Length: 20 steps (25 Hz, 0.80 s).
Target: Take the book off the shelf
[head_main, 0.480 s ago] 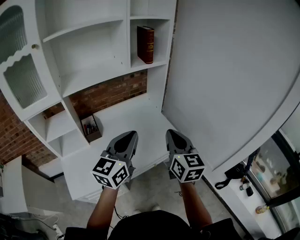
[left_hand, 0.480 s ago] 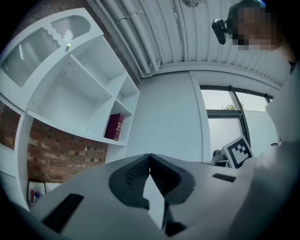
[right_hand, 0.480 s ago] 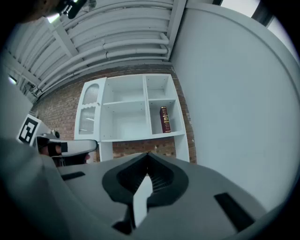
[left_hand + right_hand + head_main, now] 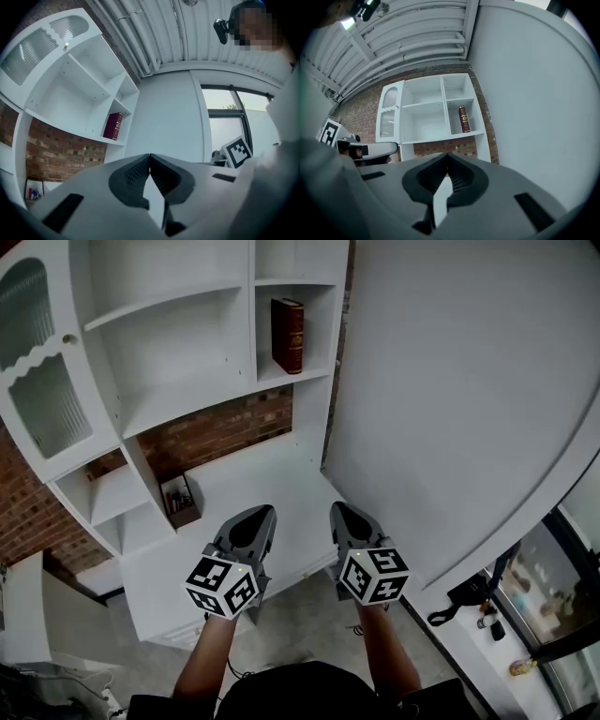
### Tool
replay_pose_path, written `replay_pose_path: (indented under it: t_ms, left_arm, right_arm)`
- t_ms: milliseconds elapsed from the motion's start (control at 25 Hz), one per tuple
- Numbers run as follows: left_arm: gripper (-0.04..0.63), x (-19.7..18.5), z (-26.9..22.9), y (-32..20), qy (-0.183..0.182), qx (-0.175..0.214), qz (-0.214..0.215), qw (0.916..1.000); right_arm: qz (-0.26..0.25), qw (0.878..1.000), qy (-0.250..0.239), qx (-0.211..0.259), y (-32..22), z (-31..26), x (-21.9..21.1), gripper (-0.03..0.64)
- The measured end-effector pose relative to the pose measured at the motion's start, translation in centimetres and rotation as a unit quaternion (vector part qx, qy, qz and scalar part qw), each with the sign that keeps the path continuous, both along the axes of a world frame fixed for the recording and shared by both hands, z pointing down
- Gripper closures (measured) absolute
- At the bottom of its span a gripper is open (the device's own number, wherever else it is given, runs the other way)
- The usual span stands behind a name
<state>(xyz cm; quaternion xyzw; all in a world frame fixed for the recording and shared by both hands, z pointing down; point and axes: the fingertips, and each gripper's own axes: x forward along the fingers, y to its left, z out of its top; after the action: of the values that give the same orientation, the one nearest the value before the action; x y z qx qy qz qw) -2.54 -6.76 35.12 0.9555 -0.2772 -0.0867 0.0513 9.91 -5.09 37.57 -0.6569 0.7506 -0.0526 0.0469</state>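
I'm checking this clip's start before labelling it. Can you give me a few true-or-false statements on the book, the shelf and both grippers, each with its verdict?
1. The book stands upright in the narrow right compartment of the shelf. True.
2. The right gripper is shut on the book. False: it is shut but empty, well short of the shelf.
3. The left gripper has its fingers together. True.
4. The wide middle compartments hold several books. False: the only book is in the right compartment.
5. A small box of pens stands below the shelf. True.
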Motion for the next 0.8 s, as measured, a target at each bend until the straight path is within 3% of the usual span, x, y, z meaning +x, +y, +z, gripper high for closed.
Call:
replay_pose_path:
  t_ms: [800]
  left_arm:
    - [0.580,4.9,0.7,1.6,0.000,-0.002,-0.019,0.9998]
  right_arm:
    - [-0.049,0.998,-0.025,0.009,-0.2,0.6,4.0,0.597]
